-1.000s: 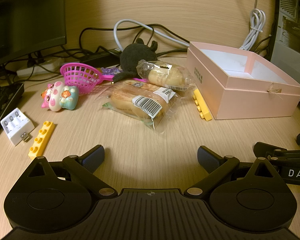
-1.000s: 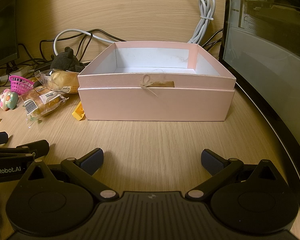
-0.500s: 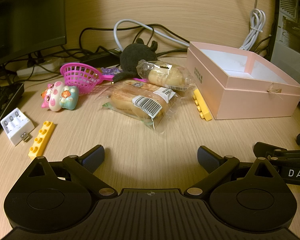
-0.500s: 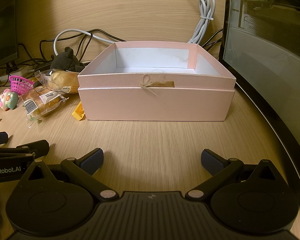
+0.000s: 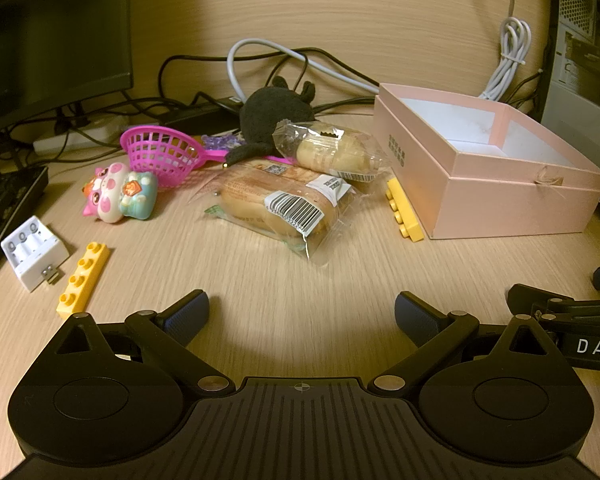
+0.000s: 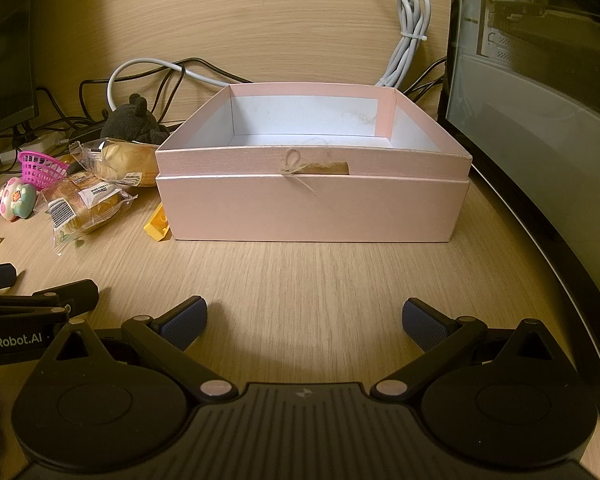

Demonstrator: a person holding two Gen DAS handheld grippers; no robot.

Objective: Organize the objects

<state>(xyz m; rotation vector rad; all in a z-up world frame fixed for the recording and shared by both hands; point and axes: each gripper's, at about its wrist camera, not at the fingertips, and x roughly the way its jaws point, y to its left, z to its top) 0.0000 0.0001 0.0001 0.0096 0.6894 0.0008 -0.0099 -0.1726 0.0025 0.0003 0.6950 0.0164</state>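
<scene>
An open pink box point(image 5: 516, 196) point(image 6: 312, 208) stands on the wooden desk, empty inside. Left of it lie two wrapped bread buns point(image 5: 276, 204) point(image 5: 332, 150), a black plush toy point(image 5: 272, 114), a pink plastic basket point(image 5: 160, 152), a pink cat figurine point(image 5: 120, 192), two yellow bricks point(image 5: 84, 280) point(image 5: 404, 212) and a white battery charger point(image 5: 34, 252). My left gripper point(image 5: 302, 312) is open and empty, low over the desk in front of the buns. My right gripper point(image 6: 304, 318) is open and empty in front of the box.
A monitor point(image 5: 52, 32) and keyboard point(image 5: 4, 204) sit at the left. Cables point(image 5: 280, 56) run along the back wall. A computer case point(image 6: 540, 80) stands right of the box. The right gripper shows at the left view's right edge point(image 5: 572, 320).
</scene>
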